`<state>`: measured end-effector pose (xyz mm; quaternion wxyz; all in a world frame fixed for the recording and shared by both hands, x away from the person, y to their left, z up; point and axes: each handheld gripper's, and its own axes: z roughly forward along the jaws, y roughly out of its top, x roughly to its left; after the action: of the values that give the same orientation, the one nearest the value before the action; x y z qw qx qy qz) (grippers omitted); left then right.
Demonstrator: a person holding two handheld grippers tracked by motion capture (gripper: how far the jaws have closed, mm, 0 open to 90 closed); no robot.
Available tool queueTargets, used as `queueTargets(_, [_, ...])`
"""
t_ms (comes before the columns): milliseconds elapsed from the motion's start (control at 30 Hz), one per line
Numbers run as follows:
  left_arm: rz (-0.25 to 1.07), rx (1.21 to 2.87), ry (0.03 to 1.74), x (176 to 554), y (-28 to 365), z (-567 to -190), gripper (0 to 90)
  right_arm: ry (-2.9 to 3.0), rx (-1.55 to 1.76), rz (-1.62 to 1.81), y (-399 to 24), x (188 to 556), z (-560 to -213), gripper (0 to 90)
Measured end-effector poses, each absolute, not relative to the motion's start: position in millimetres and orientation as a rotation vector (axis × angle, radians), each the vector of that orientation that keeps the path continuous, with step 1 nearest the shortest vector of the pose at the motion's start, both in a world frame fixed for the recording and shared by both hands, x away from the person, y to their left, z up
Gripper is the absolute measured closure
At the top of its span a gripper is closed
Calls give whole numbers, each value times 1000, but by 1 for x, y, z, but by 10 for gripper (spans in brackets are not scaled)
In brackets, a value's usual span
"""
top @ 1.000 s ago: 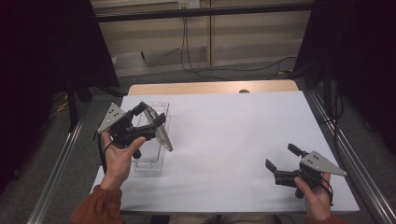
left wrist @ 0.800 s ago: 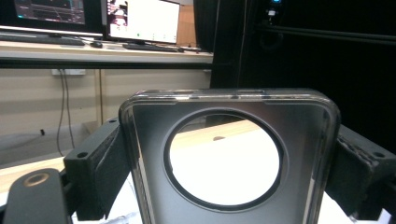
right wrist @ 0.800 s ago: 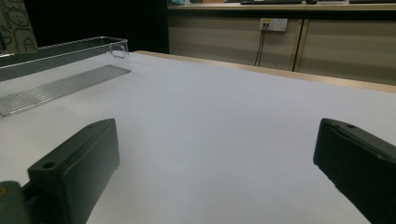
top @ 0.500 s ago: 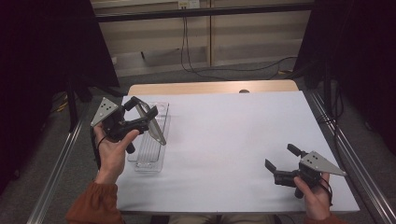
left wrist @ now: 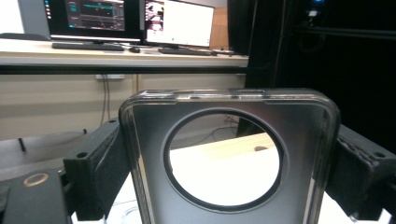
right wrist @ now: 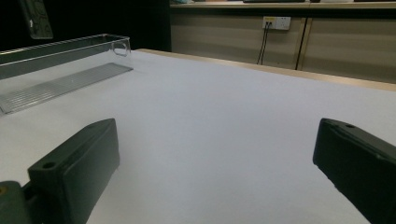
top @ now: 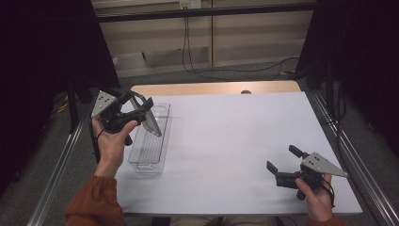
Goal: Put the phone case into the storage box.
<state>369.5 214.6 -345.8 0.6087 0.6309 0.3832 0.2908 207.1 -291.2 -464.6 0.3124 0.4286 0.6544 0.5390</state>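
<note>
My left gripper (top: 141, 110) is shut on a clear phone case (top: 149, 121) with a dark tint and holds it up above the clear plastic tray (top: 141, 159) at the table's left. In the left gripper view the phone case (left wrist: 299, 154) stands between the jaws, its large round opening facing the camera. My right gripper (top: 281, 165) rests low at the table's front right, open, with nothing between its fingers (right wrist: 77, 172). The tray (right wrist: 60, 70) lies far off to the left in the right gripper view.
A white sheet covers the table (top: 235, 136), with a wooden strip (top: 211, 88) at the far edge. Metal rails (top: 56, 165) run along both sides. Monitors and a keyboard (left wrist: 84, 45) sit on a desk behind.
The left hand has lifted and drawn the phone case up and to the left, away from the tray. The right gripper has stayed put.
</note>
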Motion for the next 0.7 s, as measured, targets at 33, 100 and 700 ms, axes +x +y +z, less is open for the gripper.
queueTargets(33, [676,1457,886,372,215,-346,120,1727,1130,1422,-291,207,-465,1])
queueTargets(100, [688,1449,893,375,215,-347,120,1722,1137,1428,-291,207,-465,2])
queueTargets(700, [754,1492,932,408,206,-357,119,1736,1122,1426,-291,207,-465,4])
